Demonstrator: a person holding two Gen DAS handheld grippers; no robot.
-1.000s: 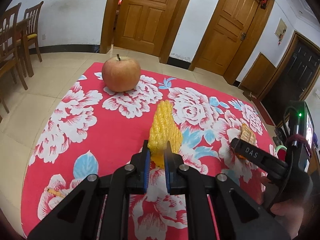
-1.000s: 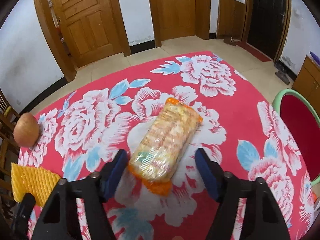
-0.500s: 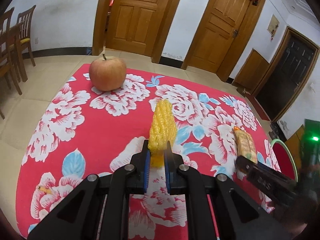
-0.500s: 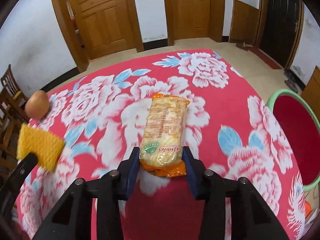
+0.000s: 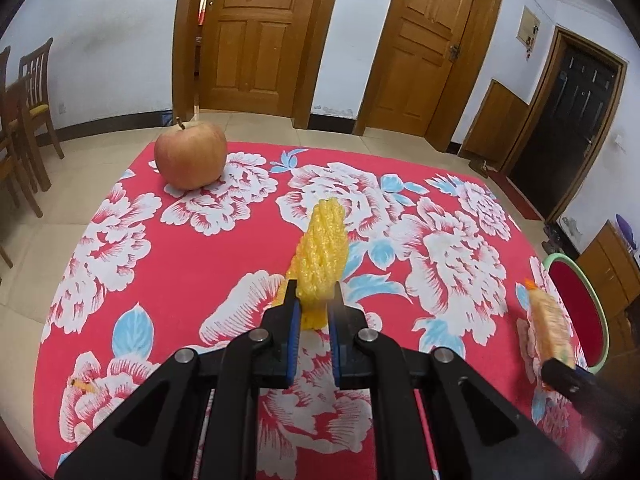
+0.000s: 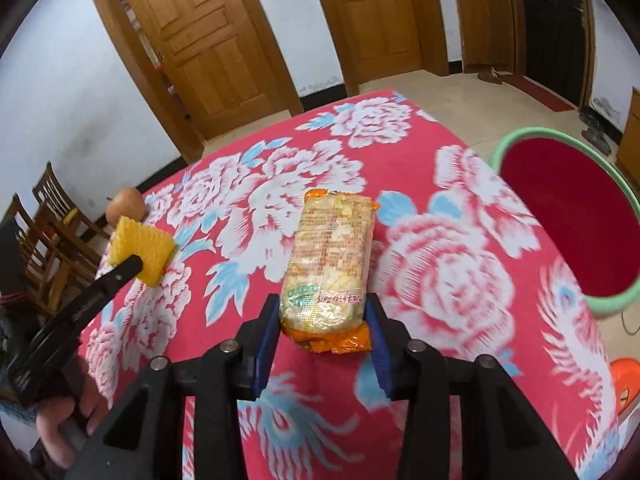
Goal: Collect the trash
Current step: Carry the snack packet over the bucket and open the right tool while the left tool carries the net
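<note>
Nearest in the right wrist view, the right tongs (image 6: 322, 320) are closed on the near end of a snack packet (image 6: 330, 256), the blue pads pressing its sides just above the crimped orange seam, so the packet juts forward over the red flowered cloth of the worktop (image 6: 460, 280) and seems lifted clear of it. In the left wrist view the left tongs (image 5: 313, 312) are pinched almost fully together on the lower edge of a yellow foam fruit net (image 5: 320, 256), which stands up from the pads above the middle of the cloth. Both pieces of trash are therefore in hand, and the step under way looks like the carry to the bin rather than any further picking. Beyond the right edge of the worktop, below its level, stands a red bin with a green rim (image 6: 520, 140), its mouth open and unobstructed. The next move calls for swinging the packet out past that right edge until it hangs over the mouth, then opening the pads; the foam net needs the longer trip across the cloth to the same place. Farther off, near the far left corner, an apple (image 5: 190, 155) sits untouched, and it looks like food, not trash.
</note>
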